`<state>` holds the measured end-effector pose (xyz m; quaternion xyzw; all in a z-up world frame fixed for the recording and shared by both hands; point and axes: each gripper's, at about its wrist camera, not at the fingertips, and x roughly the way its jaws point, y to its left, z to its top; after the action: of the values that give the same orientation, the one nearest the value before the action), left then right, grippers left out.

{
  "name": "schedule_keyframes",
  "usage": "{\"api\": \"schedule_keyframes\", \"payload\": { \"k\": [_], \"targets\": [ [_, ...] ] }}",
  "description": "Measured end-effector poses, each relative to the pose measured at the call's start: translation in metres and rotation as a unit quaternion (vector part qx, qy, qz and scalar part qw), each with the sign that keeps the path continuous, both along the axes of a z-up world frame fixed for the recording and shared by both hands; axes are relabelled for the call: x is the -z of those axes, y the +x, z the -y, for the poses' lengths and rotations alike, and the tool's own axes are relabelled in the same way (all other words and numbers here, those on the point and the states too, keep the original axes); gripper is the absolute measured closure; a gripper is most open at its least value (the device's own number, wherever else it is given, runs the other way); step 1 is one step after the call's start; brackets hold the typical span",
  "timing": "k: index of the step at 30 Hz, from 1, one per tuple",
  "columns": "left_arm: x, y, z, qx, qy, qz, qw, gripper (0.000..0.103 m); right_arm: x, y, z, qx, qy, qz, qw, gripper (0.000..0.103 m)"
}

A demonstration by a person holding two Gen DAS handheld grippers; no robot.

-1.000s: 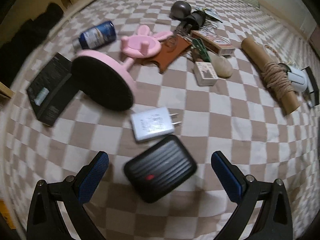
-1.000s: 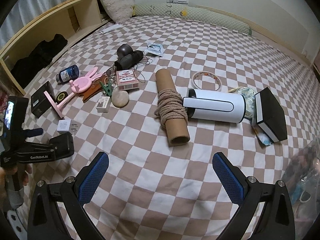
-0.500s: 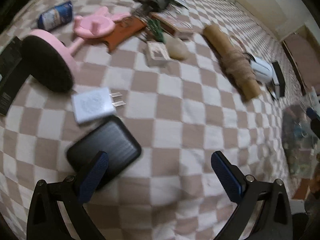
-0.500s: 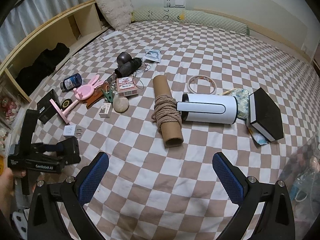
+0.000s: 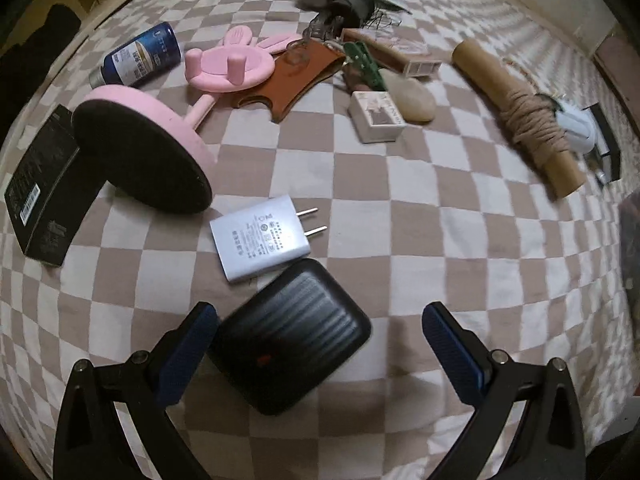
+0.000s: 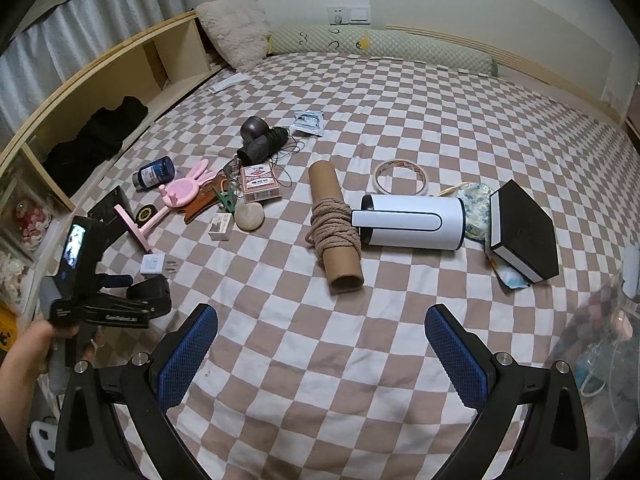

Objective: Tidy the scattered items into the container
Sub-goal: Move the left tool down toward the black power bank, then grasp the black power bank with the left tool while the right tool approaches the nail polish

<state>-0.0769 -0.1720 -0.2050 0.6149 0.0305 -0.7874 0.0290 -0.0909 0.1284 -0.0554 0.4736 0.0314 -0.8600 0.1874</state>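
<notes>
Our left gripper point(image 5: 320, 336) stands wide open, low over the checked blanket point(image 5: 440, 240). The black case point(image 5: 290, 338) lies flat between its 2 fingers, touching or nearly touching the left pad point(image 5: 188, 354) and well clear of the right one. Just beyond the case, touching its far edge, lies the white charger point(image 5: 262, 238) with its 2 prongs pointing right. Farther left, the pink stand point(image 5: 144, 152) lies on its side, its dark round base facing us, and a black box point(image 5: 40, 188) lies at the left edge just behind it. Beyond that we see a blue can point(image 5: 138, 58), a pink rabbit holder point(image 5: 236, 66), a brown leather piece point(image 5: 296, 80), a green clip point(image 5: 364, 66), a small white box point(image 5: 376, 116) and a pale stone point(image 5: 414, 98) beside it. To the far right lies the cardboard tube point(image 5: 516, 112) wound with rope.

Our right gripper point(image 6: 320, 340) is also fully open and holds nothing, hovering over bare blanket. Ahead of it, the tube point(image 6: 334, 226) touches a white cylinder point(image 6: 412, 222), with a tape ring point(image 6: 400, 178) behind and a black-and-white box point(image 6: 524, 230) to the right. At the near right edge we see a clear container point(image 6: 600, 336), blurred, with things inside. At the left, a hand point(image 6: 24, 360) holds the left gripper over the case point(image 6: 150, 294).
</notes>
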Motion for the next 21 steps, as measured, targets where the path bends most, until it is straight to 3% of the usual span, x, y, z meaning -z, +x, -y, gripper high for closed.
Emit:
{"api": "schedule_keyframes", "payload": {
  "k": [9,15,21],
  "targets": [
    [0.014,0.002,-0.014,0.034,-0.068,0.027,0.9968,0.000,0.002,-0.004,-0.008,0.006,-0.003,0.007,1.000,0.000],
    [0.014,0.020,-0.029,0.074,-0.041,0.046,0.9954,0.000,-0.007,0.001,-0.010,0.003,-0.010,-0.001,1.000,0.000],
    [0.012,0.028,-0.041,0.086,-0.056,0.048,0.9936,0.000,-0.003,0.005,-0.003,-0.002,-0.007,0.002,1.000,0.000]
  ]
}}
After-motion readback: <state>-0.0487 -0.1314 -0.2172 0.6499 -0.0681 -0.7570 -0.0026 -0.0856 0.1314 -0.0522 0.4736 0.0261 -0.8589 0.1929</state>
